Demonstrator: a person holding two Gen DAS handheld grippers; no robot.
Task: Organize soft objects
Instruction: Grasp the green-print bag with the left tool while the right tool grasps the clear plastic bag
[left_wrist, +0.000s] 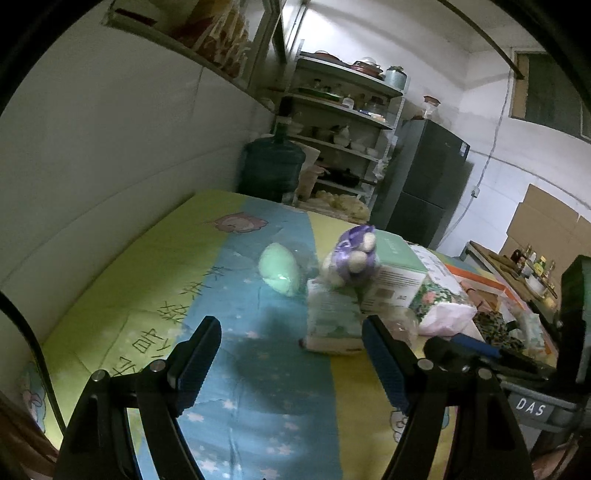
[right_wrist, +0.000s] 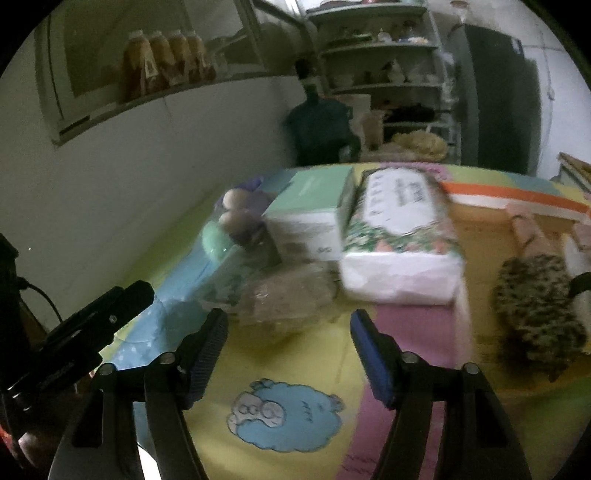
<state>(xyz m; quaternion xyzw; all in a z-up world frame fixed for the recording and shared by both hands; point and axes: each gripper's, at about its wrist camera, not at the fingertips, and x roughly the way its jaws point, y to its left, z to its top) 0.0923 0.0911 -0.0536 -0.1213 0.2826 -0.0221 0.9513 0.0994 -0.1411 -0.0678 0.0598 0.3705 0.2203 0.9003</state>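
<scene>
purple and cream, the plush toy (left_wrist: 351, 258) sits on top of a soft tissue pack (left_wrist: 334, 314) near the middle of the cartoon-printed cloth (left_wrist: 155, 273), just beside a pale green soft lump (left_wrist: 280, 271) and touching a mint-topped box (left_wrist: 397, 266). only the right wrist view shows the leopard-print item (right_wrist: 539, 314) lying well to the right, and a flowered tissue pack (right_wrist: 399, 240) full on. the left gripper (left_wrist: 291, 360) hangs wide apart, nothing between its pads; the right gripper (right_wrist: 290, 354) is wide too and empty, with a crumpled clear wrapper (right_wrist: 288, 299) just ahead. a water jug (left_wrist: 271, 166), shelves (left_wrist: 347, 110) and a dark fridge (left_wrist: 424, 177) stand behind.
</scene>
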